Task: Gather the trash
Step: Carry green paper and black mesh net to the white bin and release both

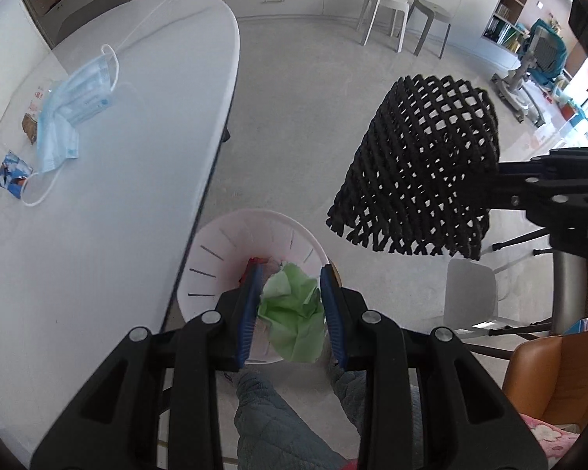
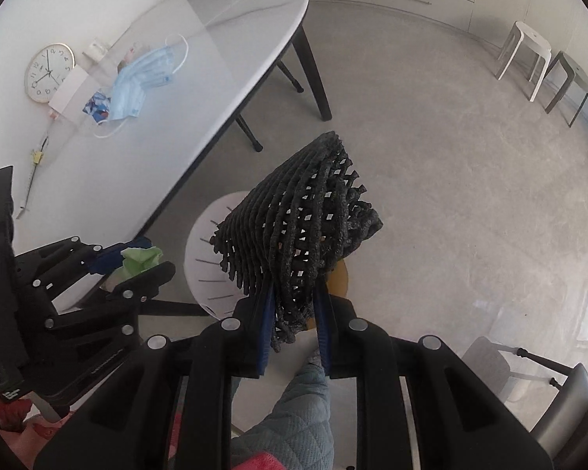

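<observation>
My left gripper is shut on a crumpled green paper, hanging right over the white slotted bin on the floor beside the table. Red and pale scraps lie inside the bin. My right gripper is shut on a black foam net, which hangs over the bin's right side. In the left wrist view the net hangs up to the right of the bin. The left gripper with the green paper shows at the left of the right wrist view.
The white oval table carries blue face masks, a small printed wrapper and a brown scrap. A round clock and white box sit further back. Two stools, a brown chair and grey floor surround the bin.
</observation>
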A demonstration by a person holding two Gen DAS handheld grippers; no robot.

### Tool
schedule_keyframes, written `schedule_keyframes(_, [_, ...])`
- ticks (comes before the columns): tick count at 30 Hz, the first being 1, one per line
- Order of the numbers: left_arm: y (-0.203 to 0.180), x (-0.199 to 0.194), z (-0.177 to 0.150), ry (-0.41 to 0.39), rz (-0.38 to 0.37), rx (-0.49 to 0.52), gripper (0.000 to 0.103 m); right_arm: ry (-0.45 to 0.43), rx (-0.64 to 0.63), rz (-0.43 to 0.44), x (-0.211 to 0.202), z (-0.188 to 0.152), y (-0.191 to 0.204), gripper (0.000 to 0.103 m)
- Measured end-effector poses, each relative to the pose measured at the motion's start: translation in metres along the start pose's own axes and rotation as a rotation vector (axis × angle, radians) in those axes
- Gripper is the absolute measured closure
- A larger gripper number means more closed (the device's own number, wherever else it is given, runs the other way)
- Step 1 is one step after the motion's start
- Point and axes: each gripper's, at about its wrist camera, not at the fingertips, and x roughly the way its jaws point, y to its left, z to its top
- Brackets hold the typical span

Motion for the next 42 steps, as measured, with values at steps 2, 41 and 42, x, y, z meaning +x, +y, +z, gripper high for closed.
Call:
schedule_keyframes(2, [-0.006,0.025,-0.001,0.029,0.028,-0.002,0.072,0.018,-0.002,0.004,0.013,-0.002,-0.010,0.083])
schedule_keyframes(41, [-0.014,0.086,0.008,0.099,0.150,0.072,0.042,0.107,0.025,0.098,0.100,-0.003,-0.040,0.081])
schedule_keyframes(42, [-0.014,0.078,0.007,0.090,0.140,0.071,0.040,0.109,0.023,0.108,0.102,-0.003,-0.039,0.081])
